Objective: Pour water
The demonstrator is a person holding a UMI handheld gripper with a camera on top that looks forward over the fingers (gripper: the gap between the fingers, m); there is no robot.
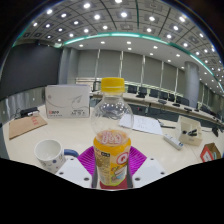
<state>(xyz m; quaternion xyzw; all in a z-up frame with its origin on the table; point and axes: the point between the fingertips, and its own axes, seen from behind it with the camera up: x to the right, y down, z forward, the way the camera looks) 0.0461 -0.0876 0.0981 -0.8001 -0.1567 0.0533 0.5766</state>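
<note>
A clear plastic bottle (112,130) with a yellow cap and a yellow-and-red label stands upright between my gripper's (112,165) fingers. Both magenta pads (88,160) press against its lower sides, so the gripper is shut on it. The bottle's base is hidden behind the fingers, so I cannot tell whether it rests on the table or is lifted. A white cup (49,153) with a dark rim pattern sits on the table to the left of the fingers, close by.
The white table (60,135) stretches ahead. A white box (66,100) stands at the back left, a brown flat item (25,126) at far left. Papers (147,124) and a white bowl-like object (188,128) lie to the right. Chairs line the far wall.
</note>
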